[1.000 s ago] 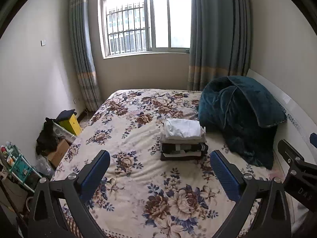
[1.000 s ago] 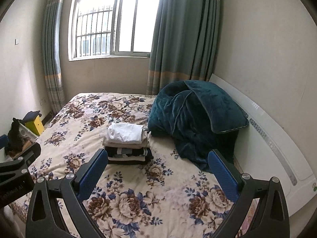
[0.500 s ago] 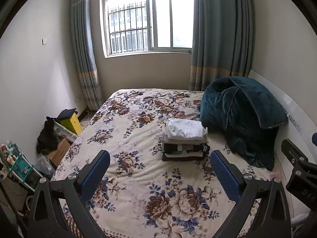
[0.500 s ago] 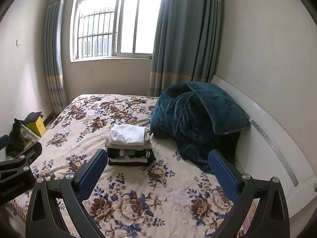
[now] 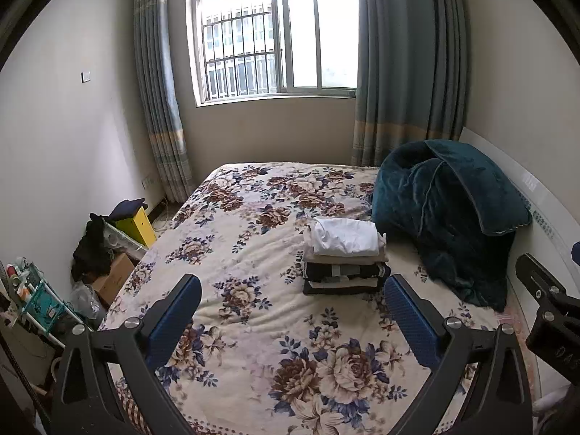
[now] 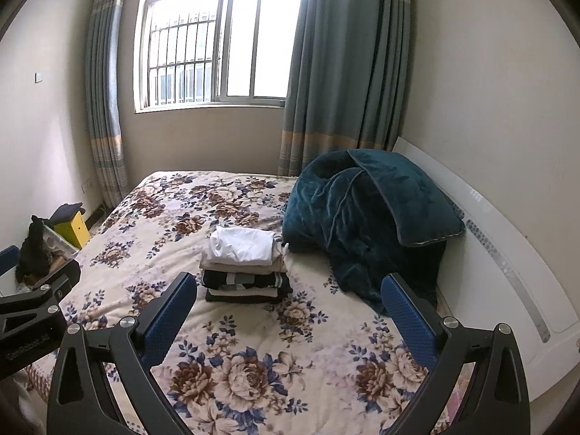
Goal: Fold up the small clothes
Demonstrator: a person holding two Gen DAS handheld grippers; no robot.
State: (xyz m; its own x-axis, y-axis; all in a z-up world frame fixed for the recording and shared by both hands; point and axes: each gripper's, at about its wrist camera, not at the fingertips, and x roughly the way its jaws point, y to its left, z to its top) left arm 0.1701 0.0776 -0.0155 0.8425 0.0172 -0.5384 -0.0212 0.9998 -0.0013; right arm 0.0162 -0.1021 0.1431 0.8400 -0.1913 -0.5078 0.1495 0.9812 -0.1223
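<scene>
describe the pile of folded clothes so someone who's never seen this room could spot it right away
Start at the bed with the floral cover, under the window. On the cover, just left of the rumpled teal blanket, sits the pile of folded clothes. It is the only neat, squared stack there, with a white garment on top and dark layers below.

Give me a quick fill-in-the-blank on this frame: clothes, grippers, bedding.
1. The top garment on the stack of folded clothes is ____ in colour.
2. Both the left gripper and the right gripper are ____ and hold nothing.
3. The stack rests on the ____-patterned bedspread.
4. The heaped blanket beside the stack is dark ____.

Missing words: white; open; floral; teal
</scene>
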